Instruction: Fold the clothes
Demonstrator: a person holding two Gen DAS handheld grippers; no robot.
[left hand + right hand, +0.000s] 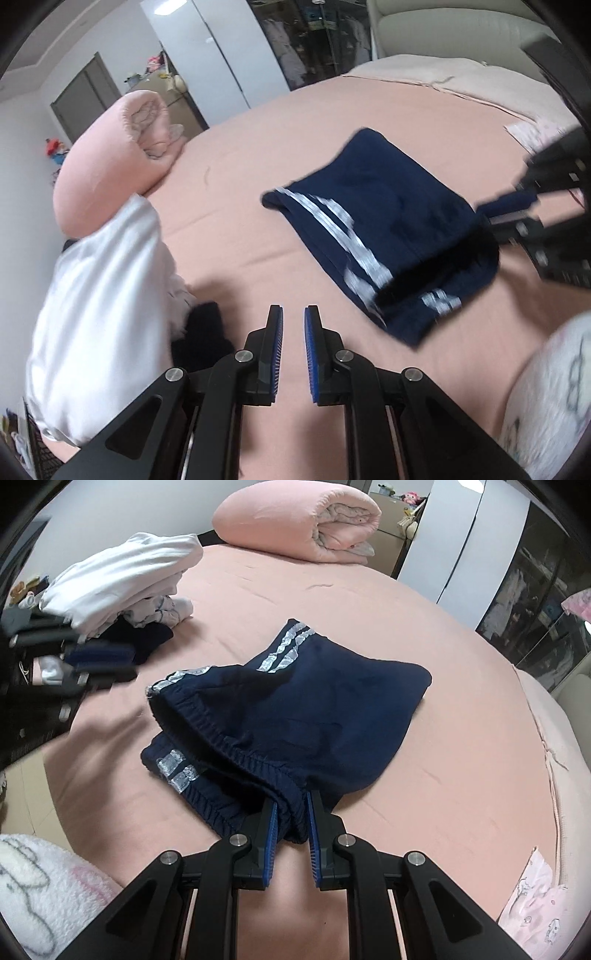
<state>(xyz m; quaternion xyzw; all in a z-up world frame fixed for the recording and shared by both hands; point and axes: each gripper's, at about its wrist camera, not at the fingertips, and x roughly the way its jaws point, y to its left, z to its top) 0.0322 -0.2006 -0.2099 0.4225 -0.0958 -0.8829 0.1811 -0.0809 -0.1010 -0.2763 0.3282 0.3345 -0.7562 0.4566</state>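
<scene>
Now | right gripper (290, 806) jaws pinching navy shorts (295, 709) waistband | left gripper (293, 317) jaws seemingly together, empty

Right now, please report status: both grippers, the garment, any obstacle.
Left gripper shut, empty, above the bed. Right gripper shut on navy shorts' waistband. Shorts partly folded. White clothes pile beside, clear.

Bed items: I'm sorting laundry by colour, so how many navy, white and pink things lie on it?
Navy: 1, the striped navy shorts held by the right gripper.
White: 1, the white clothes pile.
Pink: 1, the rolled pink quilt.
Total: 3; the dark garment under the pile is unclear.
</scene>
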